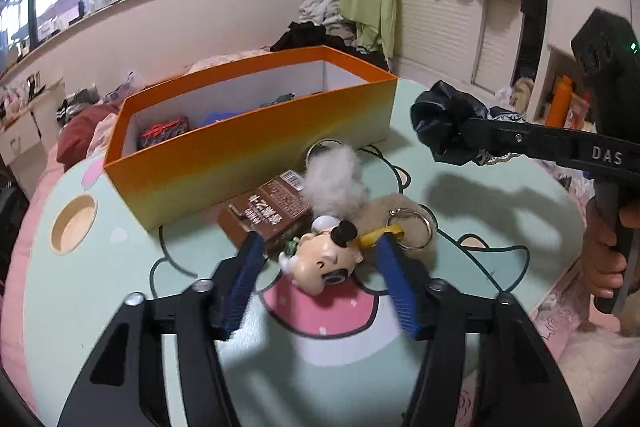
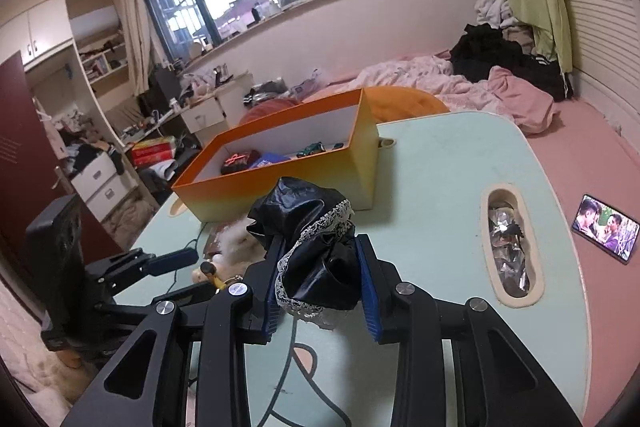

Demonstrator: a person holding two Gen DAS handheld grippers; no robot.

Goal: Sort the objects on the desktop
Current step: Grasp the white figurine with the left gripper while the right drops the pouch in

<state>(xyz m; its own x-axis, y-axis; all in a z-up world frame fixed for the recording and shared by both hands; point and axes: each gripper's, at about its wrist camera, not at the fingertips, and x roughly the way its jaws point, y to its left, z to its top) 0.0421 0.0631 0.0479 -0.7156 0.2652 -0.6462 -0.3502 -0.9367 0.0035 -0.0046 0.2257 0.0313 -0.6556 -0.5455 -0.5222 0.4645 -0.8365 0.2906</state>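
Glossy black cloth scrunchie (image 2: 308,227), matt cardboard box (image 1: 248,151), fluffy pompom (image 1: 334,183).

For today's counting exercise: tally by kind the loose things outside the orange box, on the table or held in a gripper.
Figurine keychains: 1, cartoon-head keychain
Fluffy pompoms: 1, white pompom
Brown packets: 1, brown packet
Black lace-trimmed scrunchies: 1, black scrunchie in the right gripper
Total: 4

left claw (image 1: 320,253): jaws half open around pig keychain (image 1: 320,261)
ahead: brown packet (image 1: 272,207), orange box (image 1: 248,135)
right: right claw (image 1: 466,131) gripping black scrunchie (image 1: 442,119)
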